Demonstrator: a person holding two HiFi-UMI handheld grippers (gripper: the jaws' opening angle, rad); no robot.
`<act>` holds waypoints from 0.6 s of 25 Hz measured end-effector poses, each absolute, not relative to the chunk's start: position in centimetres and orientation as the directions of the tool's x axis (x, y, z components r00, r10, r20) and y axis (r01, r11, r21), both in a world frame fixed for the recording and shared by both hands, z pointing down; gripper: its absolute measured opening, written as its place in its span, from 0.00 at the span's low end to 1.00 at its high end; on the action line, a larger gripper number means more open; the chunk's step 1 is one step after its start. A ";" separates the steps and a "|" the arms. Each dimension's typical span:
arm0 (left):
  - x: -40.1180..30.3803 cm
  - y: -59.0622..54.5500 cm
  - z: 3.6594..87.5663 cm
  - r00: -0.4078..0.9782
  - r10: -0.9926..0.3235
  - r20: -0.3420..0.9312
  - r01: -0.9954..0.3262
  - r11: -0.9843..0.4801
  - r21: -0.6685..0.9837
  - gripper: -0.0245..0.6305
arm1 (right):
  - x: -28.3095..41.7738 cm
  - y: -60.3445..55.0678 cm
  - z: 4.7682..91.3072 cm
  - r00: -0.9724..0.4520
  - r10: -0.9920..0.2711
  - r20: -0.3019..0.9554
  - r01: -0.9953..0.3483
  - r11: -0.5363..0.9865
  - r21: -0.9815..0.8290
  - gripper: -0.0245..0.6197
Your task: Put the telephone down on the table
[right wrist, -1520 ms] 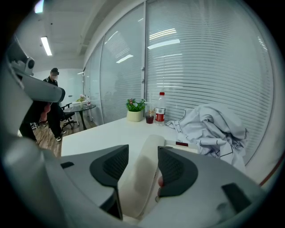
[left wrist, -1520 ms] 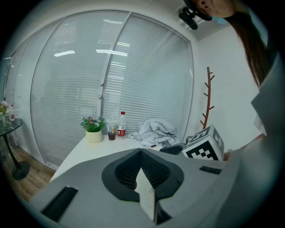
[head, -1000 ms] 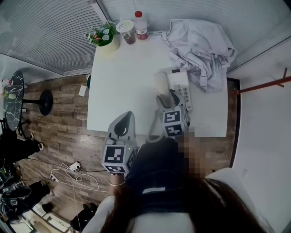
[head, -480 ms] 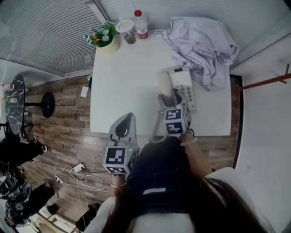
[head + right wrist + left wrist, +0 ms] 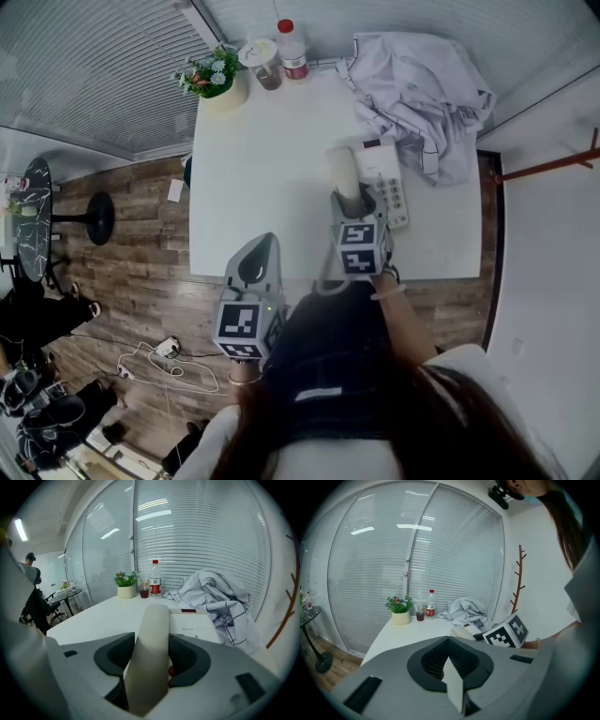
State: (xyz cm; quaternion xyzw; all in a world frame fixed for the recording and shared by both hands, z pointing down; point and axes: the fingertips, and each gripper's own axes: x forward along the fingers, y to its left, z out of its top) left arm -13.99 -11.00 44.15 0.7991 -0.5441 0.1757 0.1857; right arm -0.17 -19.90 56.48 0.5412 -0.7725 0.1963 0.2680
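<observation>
Looking down from a person's head at a white surface (image 5: 262, 169) standing on a wood-plank floor (image 5: 131, 244), w/ blinds running along the far walls. The R tool (image 5: 352, 201) is reaching over the near edge and clenching the cream telephone handset (image 5: 342, 169) near its lower end. Its jaws have just been closing in, and in the R gripper view the handset is filling the whole gap btwn the dark pads, touching both. The handset is pointing away from the person, lying along the L edge of the telephone base (image 5: 386, 183). Can't tell whether it's resting on something or hanging slightly above. The base, keypad showing, is sitting flat on the surface, its far end just beside a crumpled white checked shirt (image 5: 422, 94) piled at the far R corner. At the far L corner a potted plant (image 5: 214, 77), a cup of dark drink (image 5: 262, 66) and a red-capped bottle (image 5: 292, 52) are standing upright in a row. The L tool (image 5: 264, 242) is hanging just short of the surface's near edge, over the floor, jaws pressed together w/ nothing btwn them, well apart from the phone. A brown coat stand (image 5: 553, 169) is showing at the far R.
</observation>
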 end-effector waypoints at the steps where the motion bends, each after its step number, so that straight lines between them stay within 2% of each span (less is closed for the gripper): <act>1: -14.1 -11.0 44.2 0.346 -0.804 0.484 -0.935 -0.339 0.106 0.03 | -0.2 -19.9 56.5 -0.265 -0.732 0.627 -0.944 0.330 -0.013 0.38; 15: -14.6 -11.1 43.9 0.336 -0.813 0.477 -0.940 -0.323 0.111 0.03 | 0.1 -20.0 56.3 -0.246 -0.729 0.639 -0.950 0.311 -0.011 0.38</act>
